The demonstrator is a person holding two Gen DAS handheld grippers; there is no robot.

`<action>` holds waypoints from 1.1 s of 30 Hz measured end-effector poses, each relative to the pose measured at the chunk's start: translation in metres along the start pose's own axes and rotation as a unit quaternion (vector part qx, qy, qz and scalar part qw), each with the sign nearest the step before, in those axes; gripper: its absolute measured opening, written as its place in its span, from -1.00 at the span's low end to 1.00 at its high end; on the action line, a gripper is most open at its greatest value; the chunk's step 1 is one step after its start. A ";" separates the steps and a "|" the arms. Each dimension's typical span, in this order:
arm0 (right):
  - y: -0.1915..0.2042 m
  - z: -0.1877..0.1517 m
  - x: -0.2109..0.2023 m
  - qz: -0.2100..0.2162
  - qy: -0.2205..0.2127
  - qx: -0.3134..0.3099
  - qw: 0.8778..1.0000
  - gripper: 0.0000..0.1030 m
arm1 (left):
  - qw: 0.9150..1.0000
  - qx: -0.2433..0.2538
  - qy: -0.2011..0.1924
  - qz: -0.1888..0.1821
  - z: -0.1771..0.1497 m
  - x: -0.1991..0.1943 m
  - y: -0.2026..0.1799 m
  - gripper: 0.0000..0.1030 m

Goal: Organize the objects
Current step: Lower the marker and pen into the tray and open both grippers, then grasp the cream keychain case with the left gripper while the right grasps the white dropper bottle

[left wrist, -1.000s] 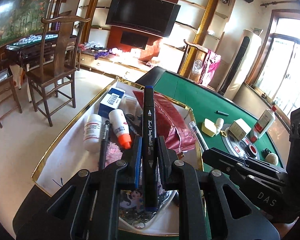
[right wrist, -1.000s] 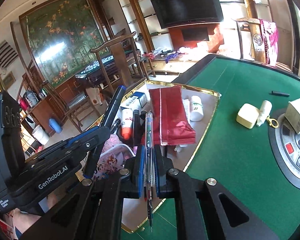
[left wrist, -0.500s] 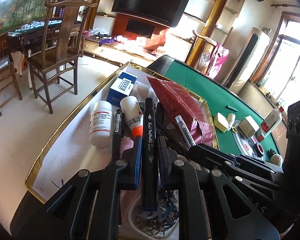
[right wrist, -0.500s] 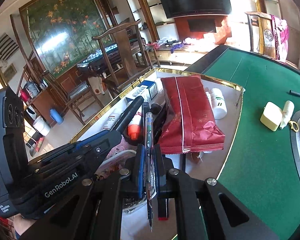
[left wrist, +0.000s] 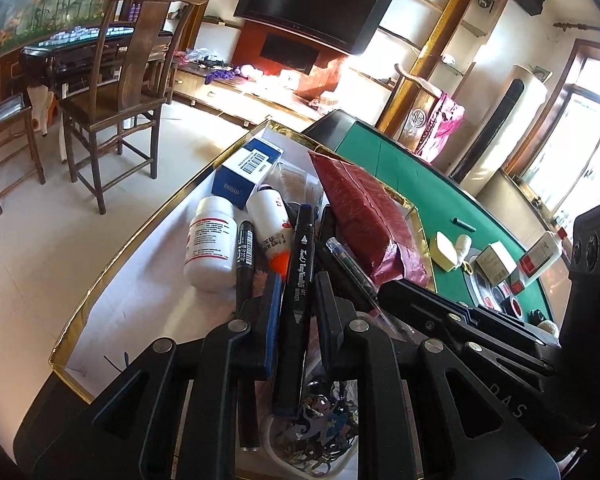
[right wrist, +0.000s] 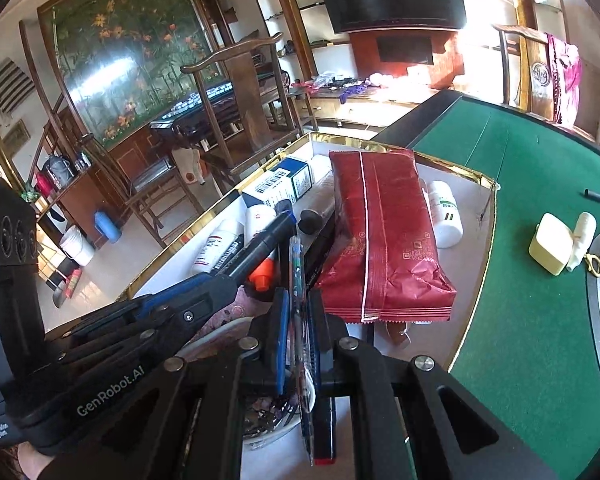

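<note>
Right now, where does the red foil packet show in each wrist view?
Left wrist: red foil packet right of centre, beyond the left gripper.
Right wrist: centre, just past the right gripper.
Shared landmark: blue-and-white box.

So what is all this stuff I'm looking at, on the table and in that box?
tray: one, white with gold rim, on table edge
red packet: one, dark red, in tray
blue-white box: one, tray's far end
white bottles: three, one orange-capped, in tray
black marker: one, held over tray
clear pen: one, held over tray
green table: one, right of tray
cream case: one, on green table
left hand-held gripper: black, shut on black marker
right hand-held gripper: black, shut on clear pen
</note>
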State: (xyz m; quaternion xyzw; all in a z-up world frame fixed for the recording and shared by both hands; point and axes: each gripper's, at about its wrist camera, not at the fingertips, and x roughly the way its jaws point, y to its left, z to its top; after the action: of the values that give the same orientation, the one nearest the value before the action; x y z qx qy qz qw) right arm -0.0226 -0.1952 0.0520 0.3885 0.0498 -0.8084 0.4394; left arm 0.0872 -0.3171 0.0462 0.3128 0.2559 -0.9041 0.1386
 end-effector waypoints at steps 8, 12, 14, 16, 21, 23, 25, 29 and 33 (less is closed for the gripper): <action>-0.014 -0.007 -0.031 0.015 -0.019 0.010 1.000 -0.85 | 1.000 -0.001 -0.017 -0.005 0.000 -0.019 -0.012 -0.26; -0.038 -0.016 -0.062 0.015 -0.032 0.021 0.999 -0.85 | 0.999 0.026 -0.021 -0.013 0.000 -0.029 -0.039 -0.26; -0.056 -0.022 -0.081 0.009 -0.043 0.030 0.999 -0.84 | 0.999 0.043 -0.022 -0.015 -0.001 -0.032 -0.057 -0.26; -0.080 -0.031 -0.103 0.013 -0.054 0.048 0.997 -0.84 | 0.998 0.064 -0.018 -0.022 -0.002 -0.031 -0.078 -0.22; -0.139 -0.059 -0.150 -0.007 -0.067 0.074 0.995 -0.84 | 0.990 0.129 0.021 -0.060 -0.005 -0.011 -0.141 0.12; -0.164 -0.072 -0.167 -0.019 -0.069 0.086 0.994 -0.83 | 0.984 0.155 0.049 -0.076 -0.002 0.009 -0.167 0.32; -0.190 -0.086 -0.182 -0.025 -0.070 0.103 0.992 -0.82 | 0.978 0.177 0.087 -0.071 0.003 0.040 -0.191 0.35; -0.230 -0.104 -0.202 -0.027 -0.080 0.141 0.986 -0.79 | 0.970 0.179 0.154 -0.053 0.020 0.107 -0.220 0.35; -0.241 -0.105 -0.212 -0.004 -0.096 0.169 0.981 -0.72 | 0.964 0.204 0.171 -0.022 0.034 0.150 -0.235 0.35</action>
State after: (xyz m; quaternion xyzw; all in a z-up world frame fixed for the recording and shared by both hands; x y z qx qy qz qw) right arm -0.0754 0.1381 0.0582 0.3773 -0.1281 -0.8405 0.3671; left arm -0.1408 -0.1542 0.0618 0.4784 0.0924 -0.8732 0.0064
